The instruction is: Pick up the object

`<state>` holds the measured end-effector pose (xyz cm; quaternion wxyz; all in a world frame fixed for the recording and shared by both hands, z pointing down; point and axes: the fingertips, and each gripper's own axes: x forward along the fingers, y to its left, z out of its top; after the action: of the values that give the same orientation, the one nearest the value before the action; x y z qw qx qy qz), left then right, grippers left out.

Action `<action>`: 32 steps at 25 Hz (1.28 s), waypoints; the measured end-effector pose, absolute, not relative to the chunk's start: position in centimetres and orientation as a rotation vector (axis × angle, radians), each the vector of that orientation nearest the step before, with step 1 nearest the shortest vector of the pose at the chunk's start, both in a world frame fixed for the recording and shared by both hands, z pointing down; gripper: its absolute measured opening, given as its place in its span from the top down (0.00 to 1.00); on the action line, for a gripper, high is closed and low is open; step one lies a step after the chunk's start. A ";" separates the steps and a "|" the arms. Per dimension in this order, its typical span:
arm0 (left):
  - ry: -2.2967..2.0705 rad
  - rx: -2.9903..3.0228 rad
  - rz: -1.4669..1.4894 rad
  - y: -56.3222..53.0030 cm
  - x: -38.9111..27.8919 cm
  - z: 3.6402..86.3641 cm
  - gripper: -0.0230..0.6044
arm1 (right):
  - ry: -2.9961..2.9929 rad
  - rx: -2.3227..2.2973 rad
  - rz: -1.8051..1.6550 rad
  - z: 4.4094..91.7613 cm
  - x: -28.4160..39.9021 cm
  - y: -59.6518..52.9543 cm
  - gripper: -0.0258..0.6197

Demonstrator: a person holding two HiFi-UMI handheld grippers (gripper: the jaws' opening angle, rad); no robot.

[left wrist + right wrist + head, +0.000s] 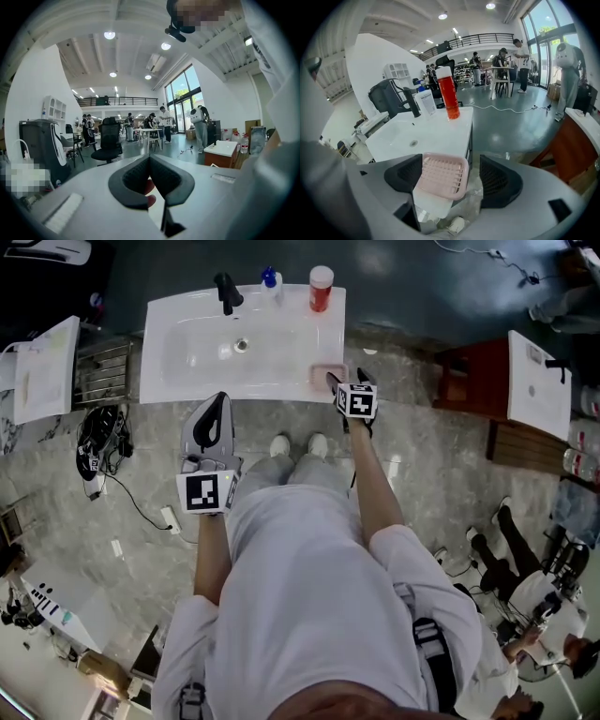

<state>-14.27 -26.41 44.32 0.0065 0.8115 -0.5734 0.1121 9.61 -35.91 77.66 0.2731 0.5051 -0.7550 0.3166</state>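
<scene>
From over the person's head, the right gripper (349,379) was stretched out to the front right corner of the white sink (192,357), where the pink soap dish (324,377) lay on the rim. The red bottle (321,289) and the faucet (227,292) stood well apart at the back edge. The left gripper (217,411) was held back near the person's body, short of the sink's front edge. In the left gripper view, that left gripper (150,168) had its dark jaws drawn together with nothing between them, and it pointed out across the room, not at the sink. In the right gripper view, the right gripper (452,178) stood with its jaws wide apart. The pink soap dish (443,175) lay between them, close against the left jaw and clear of the right one, on the sink (431,133) corner. To my eye the approach was done; the squeeze and the lift off the sink were both left to do.
</scene>
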 end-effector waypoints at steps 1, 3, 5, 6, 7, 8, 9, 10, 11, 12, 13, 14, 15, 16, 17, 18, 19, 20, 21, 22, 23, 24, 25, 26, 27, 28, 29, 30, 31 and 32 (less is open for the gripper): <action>-1.800 2.532 0.354 -26.3 -14.4 44.4 0.96 | -2.022 1.352 0.868 78.2 9.6 -35.9 0.37; -1.812 2.520 0.360 -26.2 -14.7 44.3 0.97 | -2.005 1.341 0.899 79.0 9.6 -35.8 0.38; -1.821 2.510 0.370 -26.1 -15.0 44.3 0.97 | -1.991 1.334 0.931 79.7 9.7 -35.8 0.39; -1.825 2.506 0.376 -26.0 -15.1 44.4 0.97 | -1.984 1.331 0.948 80.1 9.8 -35.8 0.40; -1.828 2.501 0.381 -26.0 -15.2 44.5 0.96 | -1.977 1.328 0.961 80.5 9.8 -35.9 0.41; -1.831 2.497 0.384 -25.9 -15.3 44.5 0.96 | -1.971 1.326 0.972 80.9 9.9 -35.9 0.42; -1.834 2.492 0.388 -25.9 -15.4 44.6 0.97 | -1.966 1.326 0.983 81.1 10.0 -36.0 0.44; -1.837 2.487 0.390 -25.9 -15.5 44.6 0.96 | -1.962 1.329 0.996 81.4 10.0 -36.0 0.46; -1.839 2.483 0.393 -25.9 -15.7 44.7 0.96 | -1.959 1.334 1.013 81.5 10.1 -36.1 0.50; -1.840 2.480 0.395 -25.9 -15.8 44.8 0.97 | -1.956 1.341 1.034 81.6 10.1 -36.1 0.54; -1.841 2.479 0.396 -25.9 -15.8 44.8 0.96 | -1.953 1.347 1.053 81.7 10.1 -36.0 0.58; -1.842 2.479 0.396 -25.9 -15.8 44.8 0.97 | -1.948 1.351 1.068 81.9 10.2 -35.9 0.64; -1.842 2.480 0.396 -25.9 -15.8 44.8 0.97 | -1.943 1.354 1.074 82.0 10.3 -35.7 0.68; -1.842 2.482 0.394 -25.9 -15.7 44.8 0.97 | -1.938 1.356 1.074 82.1 10.5 -35.5 0.74; -1.843 2.484 0.392 -26.0 -15.7 44.8 0.97 | -1.934 1.357 1.072 82.1 10.6 -35.4 0.81; -1.843 2.487 0.390 -26.0 -15.7 44.8 0.97 | -1.932 1.357 1.070 82.1 10.6 -35.3 0.85; -1.843 2.489 0.388 -26.1 -15.7 44.7 0.96 | -1.931 1.353 1.068 82.1 10.6 -35.2 0.87; -1.841 2.491 0.386 -26.1 -15.8 44.7 0.97 | -1.930 1.347 1.066 82.1 10.5 -35.1 0.87; -1.838 2.494 0.385 -26.1 -15.7 44.7 0.97 | -1.930 1.341 1.063 82.1 10.5 -34.9 0.88; -1.834 2.497 0.383 -26.1 -15.6 44.7 0.96 | -1.929 1.336 1.059 82.0 10.5 -34.7 0.88; -1.829 2.501 0.380 -26.1 -15.6 44.6 0.96 | -1.928 1.335 1.056 81.9 10.6 -34.6 0.88; -1.824 2.506 0.376 -26.2 -15.5 44.5 0.97 | -1.928 1.335 1.053 81.8 10.7 -34.5 0.88; -1.819 2.511 0.373 -26.3 -15.4 44.5 0.96 | -1.929 1.338 1.050 81.6 10.8 -34.4 0.88; -1.815 2.515 0.371 -26.3 -15.4 44.5 0.97 | -1.931 1.342 1.046 81.4 10.8 -34.4 0.88; -1.809 2.520 0.368 -26.4 -15.3 44.5 0.97 | -1.936 1.348 1.040 81.1 10.9 -34.3 0.88; -1.803 2.525 0.365 -26.4 -15.2 44.6 0.97 | -1.944 1.355 1.032 80.8 10.9 -34.3 0.88; -1.797 2.531 0.361 -26.3 -15.1 44.6 0.97 | -1.954 1.363 1.023 80.4 10.9 -34.3 0.88; -1.791 2.537 0.357 -26.3 -15.1 44.5 0.97 | -1.965 1.370 1.014 80.0 10.9 -34.3 0.88; -1.785 2.543 0.353 -26.3 -15.0 44.5 0.96 | -1.978 1.376 1.005 79.4 10.8 -34.3 0.88; -1.778 2.550 0.348 -26.3 -14.9 44.5 0.96 | -1.993 1.383 0.993 78.8 10.6 -34.3 0.88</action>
<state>-14.91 -26.33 44.46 0.0068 0.8151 -0.5685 0.1113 10.64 -34.33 78.82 0.2573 0.5098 -0.7348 0.3661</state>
